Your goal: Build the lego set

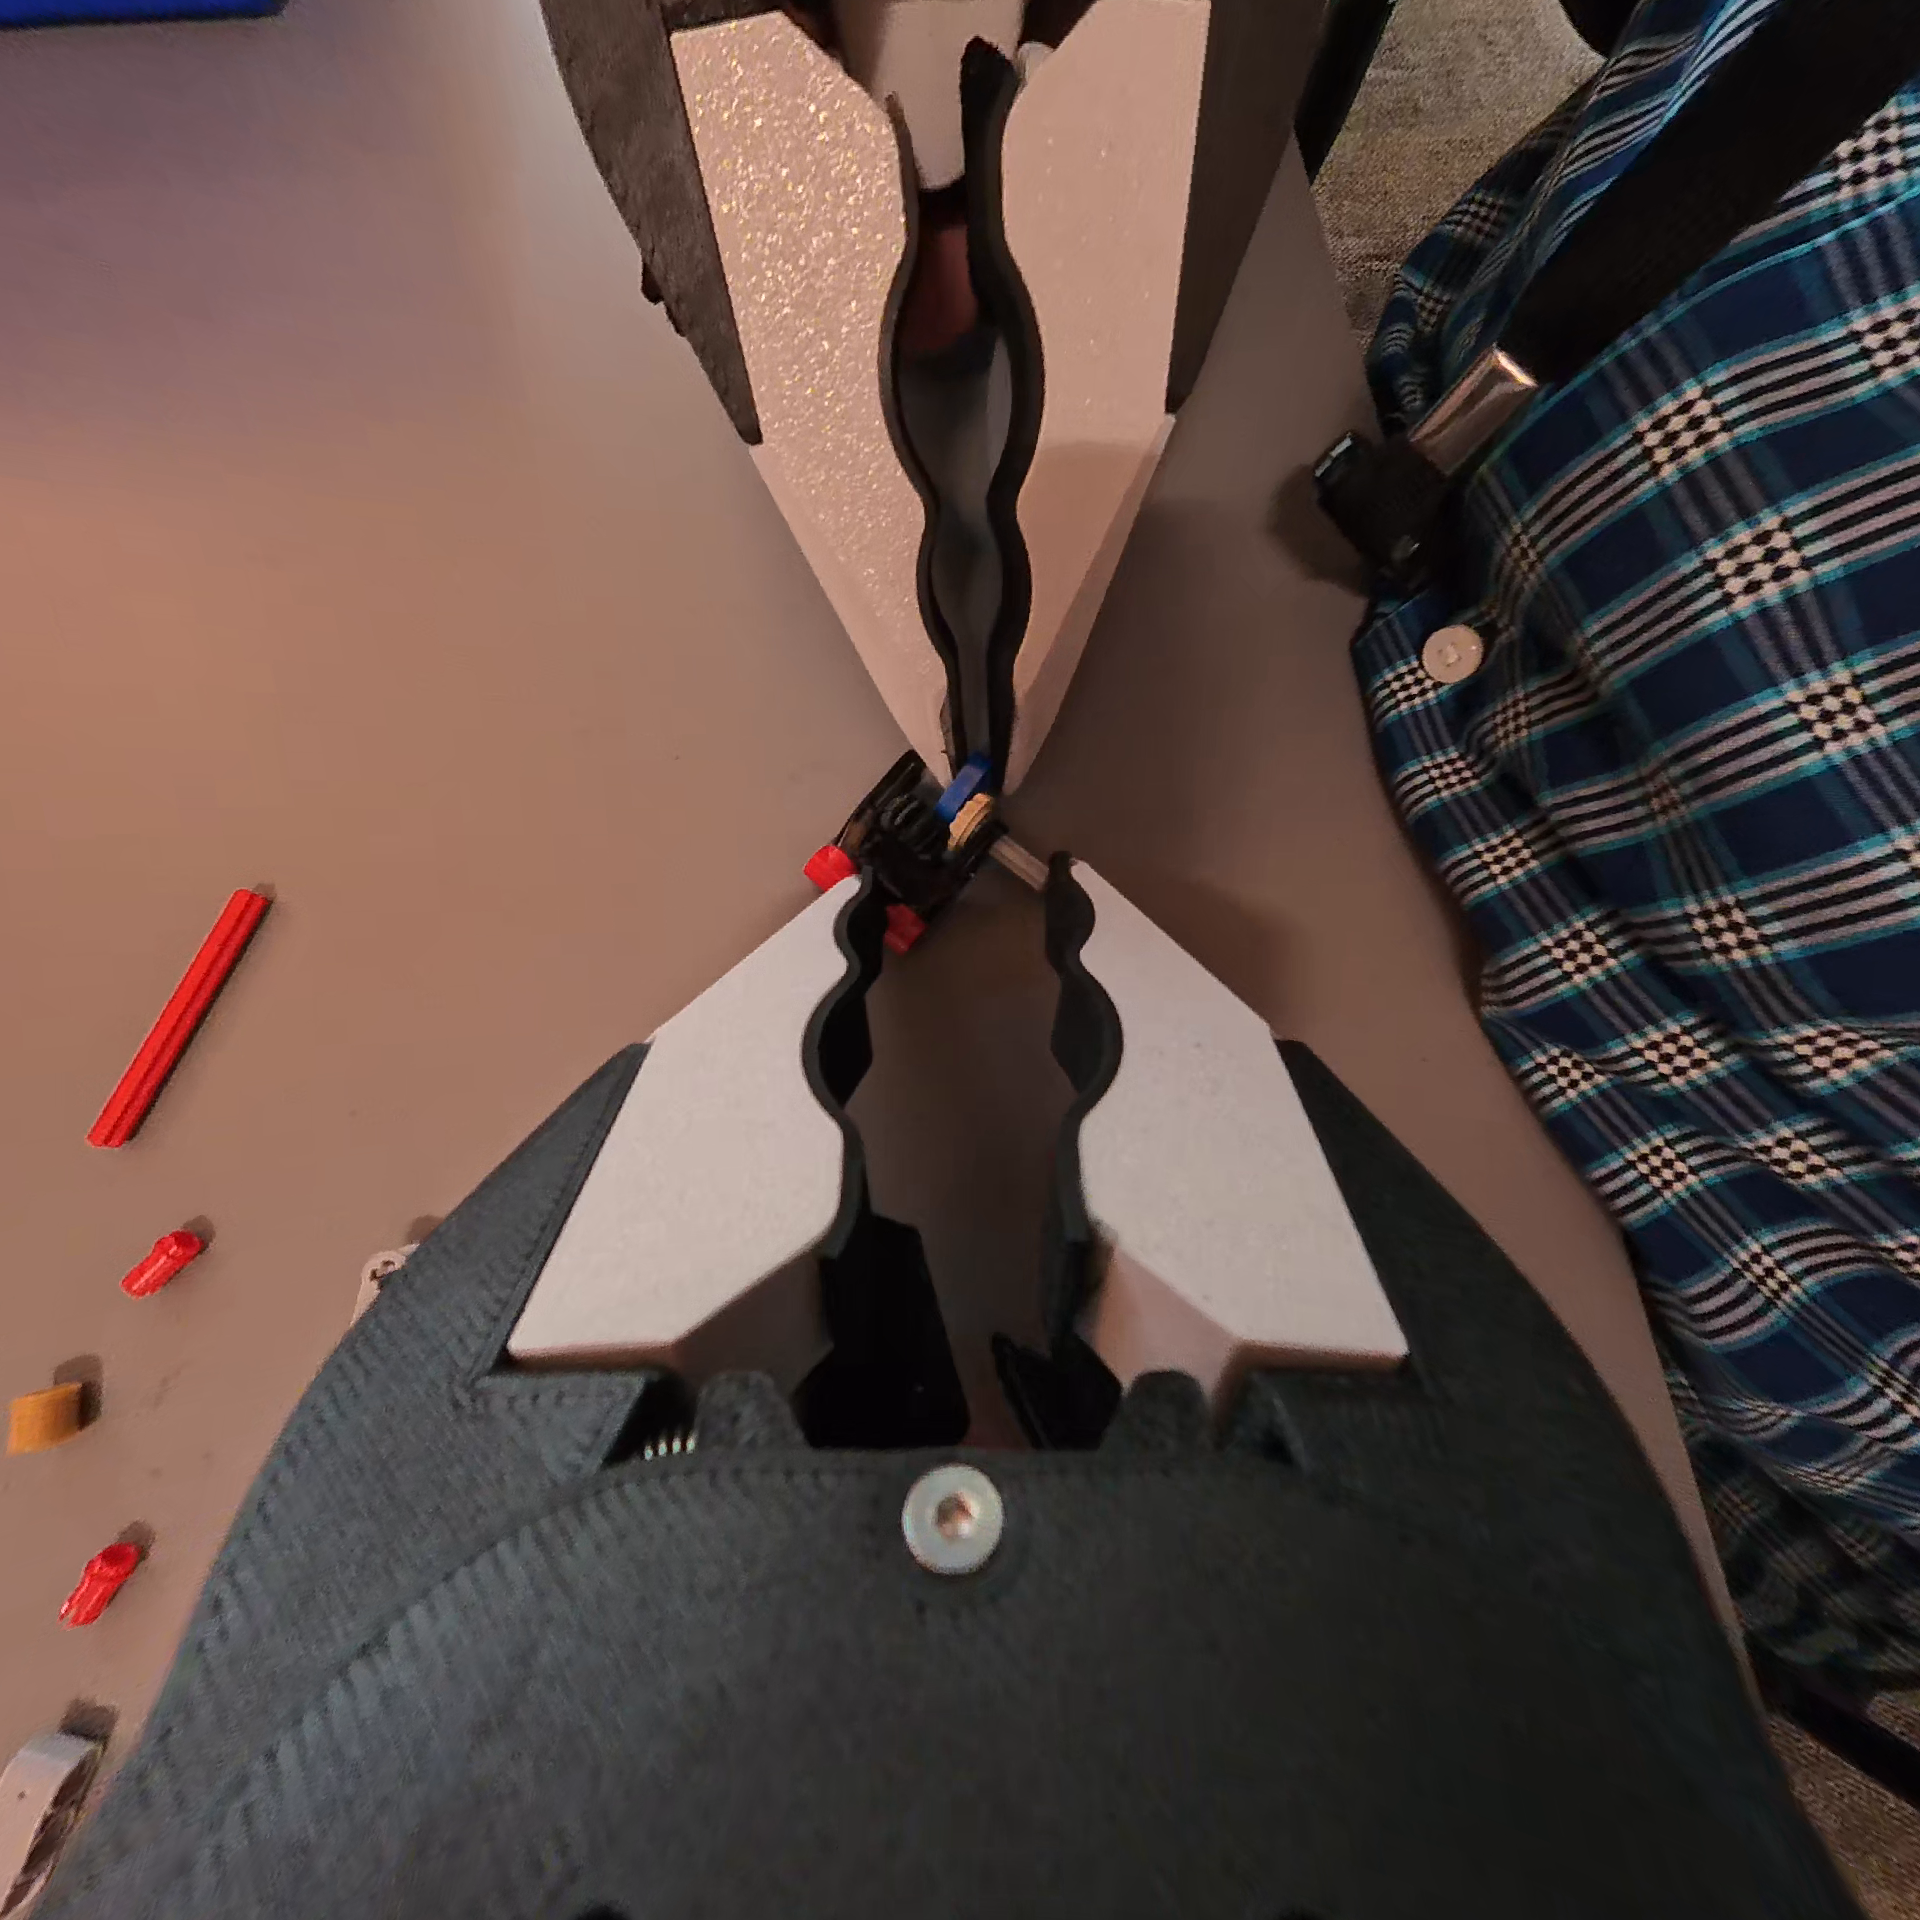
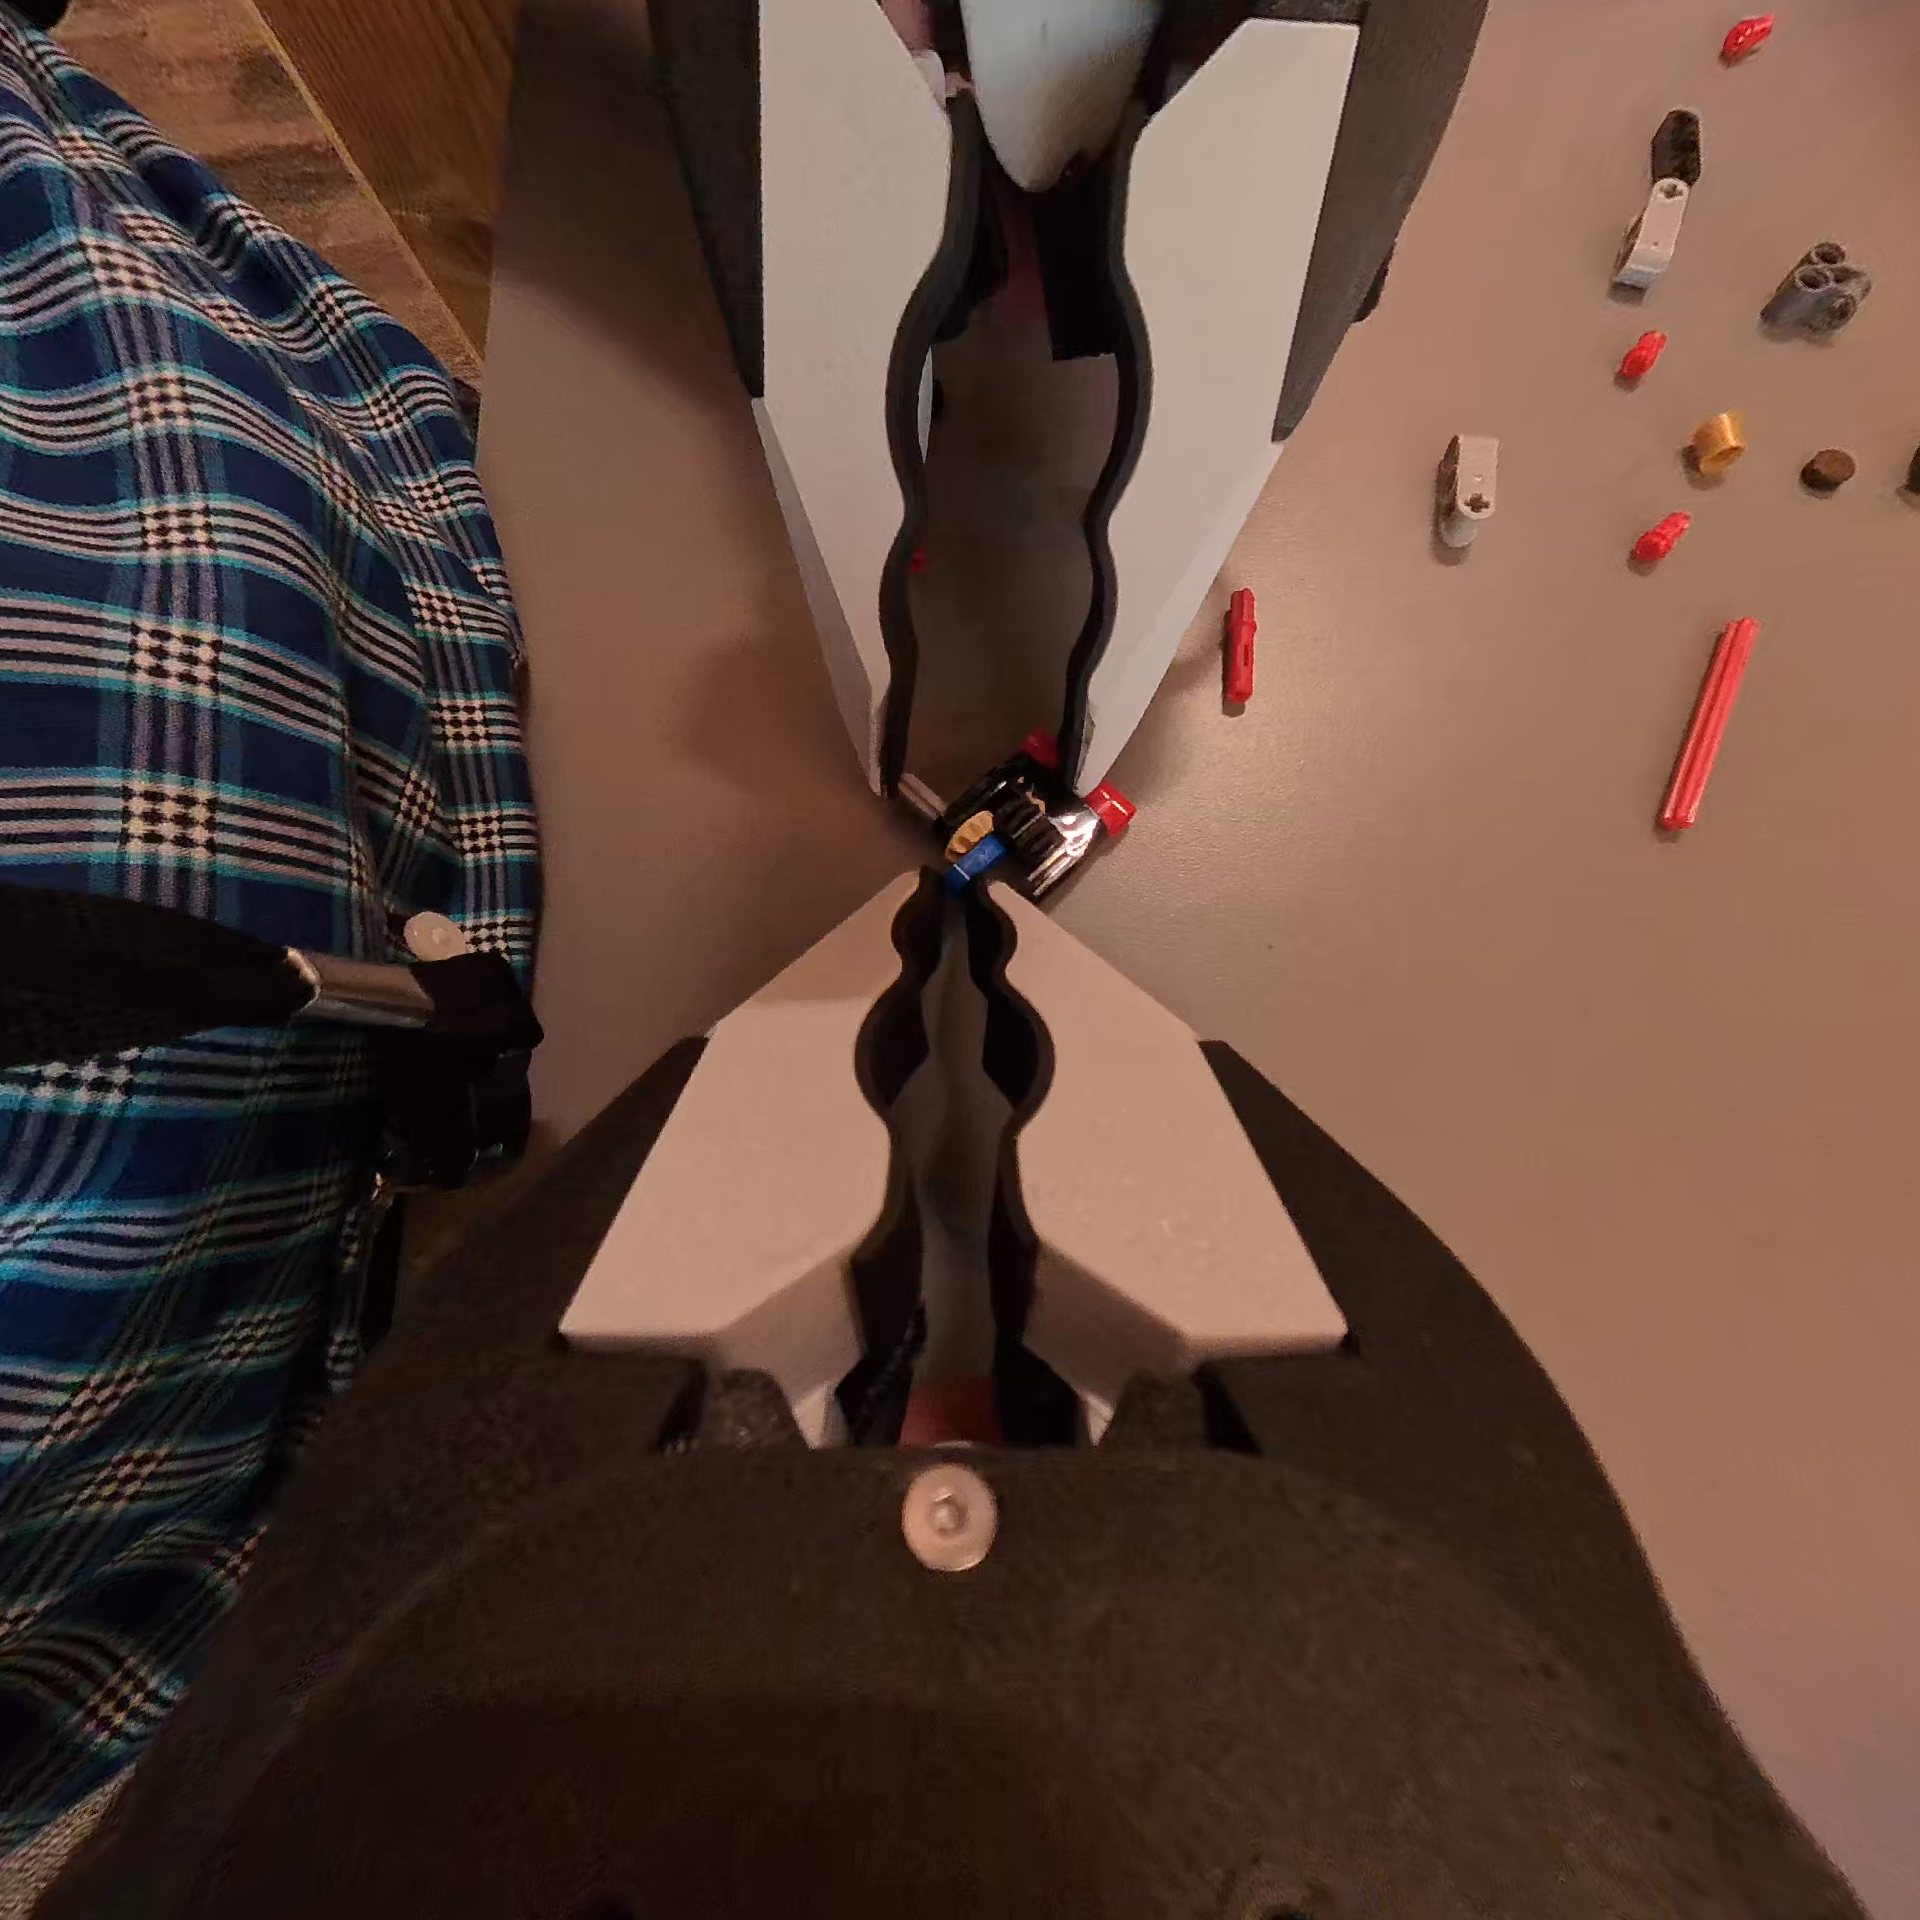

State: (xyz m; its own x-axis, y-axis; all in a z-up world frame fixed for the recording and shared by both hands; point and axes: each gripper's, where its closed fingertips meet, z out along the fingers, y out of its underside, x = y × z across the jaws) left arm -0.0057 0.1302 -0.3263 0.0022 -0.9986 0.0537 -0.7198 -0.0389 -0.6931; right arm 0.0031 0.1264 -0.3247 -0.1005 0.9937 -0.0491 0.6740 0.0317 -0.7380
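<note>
A small black lego assembly [image 1: 914, 857] with red pins and a grey axle end is held just above the beige table [image 1: 468, 571]. My left gripper [image 1: 961, 883] is closed around it, one fingertip on each side. My right gripper [image 1: 982, 764] comes in from the opposite side, nose to nose, shut on a small blue pin [image 1: 971, 779] that touches the assembly beside a tan part. In the right wrist view the right gripper [image 2: 951, 891] pinches the blue pin [image 2: 964, 868] against the assembly [image 2: 1023, 821], and the left gripper [image 2: 987, 774] is beyond it.
Loose parts lie on the table: a long red axle [image 2: 1709, 722], a short red axle [image 2: 1238, 644], red pins [image 2: 1660, 537], a gold bush [image 2: 1714, 442] and grey connectors [image 2: 1470, 483]. A person in a blue plaid shirt [image 2: 208, 623] sits at the table edge. The tips of both grippers are at nearly the same place.
</note>
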